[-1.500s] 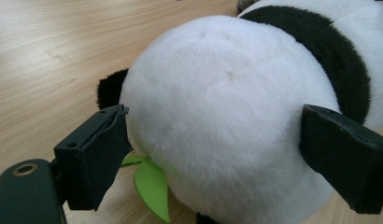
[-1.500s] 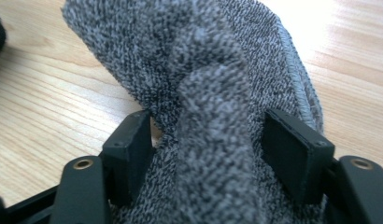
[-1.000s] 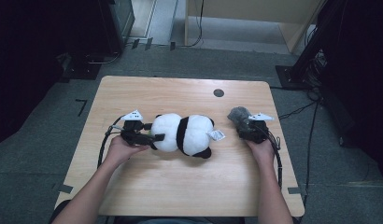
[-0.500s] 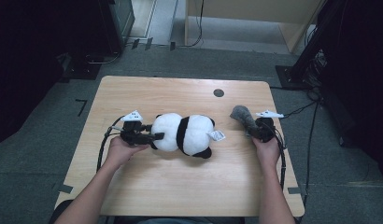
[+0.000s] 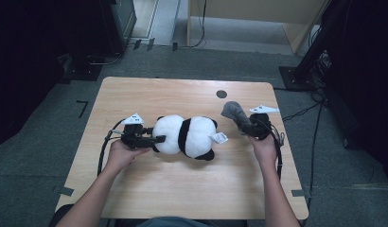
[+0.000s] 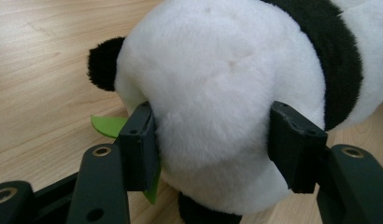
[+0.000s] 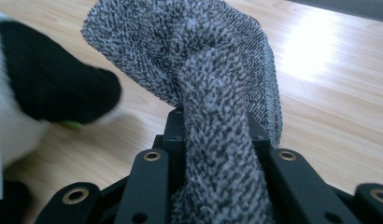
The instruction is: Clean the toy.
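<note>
Gripping the soft black-and-white plush panda at its rounded white end, the left tongs have just been closing, and in the left gripper view both pads press into the fur on either side: a pinch on the panda, judged to steady it on the light wooden desk. The panda lies on its side near the middle of the desk, its small white sewn tag pointing away from the left tongs. A green felt leaf sticks out from under the panda beside one pad.

The right tongs, on the far side of the panda from the left pair, have also just been closing and now pinch a crumpled grey knitted cloth; the fabric bunches between the pressed jaws and rises clear of the desk. Judgement: the cloth is held aloft ready to be brought to the panda, for wiping or covering, while the other pair keeps the toy from sliding. The cloth hangs just beside the panda's black limb, not touching it.
</note>
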The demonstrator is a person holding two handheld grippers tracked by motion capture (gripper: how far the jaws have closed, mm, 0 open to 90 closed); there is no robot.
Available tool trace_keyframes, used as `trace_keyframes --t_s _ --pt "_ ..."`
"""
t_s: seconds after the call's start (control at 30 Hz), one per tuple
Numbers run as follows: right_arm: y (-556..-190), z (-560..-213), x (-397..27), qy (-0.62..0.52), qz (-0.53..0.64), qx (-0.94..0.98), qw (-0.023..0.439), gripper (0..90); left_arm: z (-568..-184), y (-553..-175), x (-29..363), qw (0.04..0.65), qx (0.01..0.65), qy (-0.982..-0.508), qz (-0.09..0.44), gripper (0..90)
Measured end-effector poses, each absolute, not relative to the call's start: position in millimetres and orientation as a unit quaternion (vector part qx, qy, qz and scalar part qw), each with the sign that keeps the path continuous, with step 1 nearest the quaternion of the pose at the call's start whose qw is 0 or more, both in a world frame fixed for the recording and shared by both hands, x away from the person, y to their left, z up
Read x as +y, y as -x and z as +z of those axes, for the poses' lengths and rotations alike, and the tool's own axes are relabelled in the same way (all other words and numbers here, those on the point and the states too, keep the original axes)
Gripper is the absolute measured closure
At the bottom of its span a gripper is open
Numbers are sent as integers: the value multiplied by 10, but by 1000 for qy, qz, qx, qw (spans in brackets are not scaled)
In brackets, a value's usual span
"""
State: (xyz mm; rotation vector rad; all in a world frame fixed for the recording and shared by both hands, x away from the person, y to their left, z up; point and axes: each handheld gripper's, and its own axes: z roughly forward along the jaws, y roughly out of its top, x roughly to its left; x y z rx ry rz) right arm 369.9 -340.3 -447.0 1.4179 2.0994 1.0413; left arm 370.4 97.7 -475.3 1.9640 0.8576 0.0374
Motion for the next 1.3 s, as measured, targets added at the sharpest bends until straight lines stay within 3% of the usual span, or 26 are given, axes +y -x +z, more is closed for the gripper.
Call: trace_keyframes --t_s 0.73,1.3 --pt "-3953 -3735 -2521 -416 387 801 187 703 -4754 -3654 974 481 364 -798 19 425" --pt "-4207 -3693 -1487 -358 380 842 137 702 -4752 -3644 972 480 364 -798 24 424"
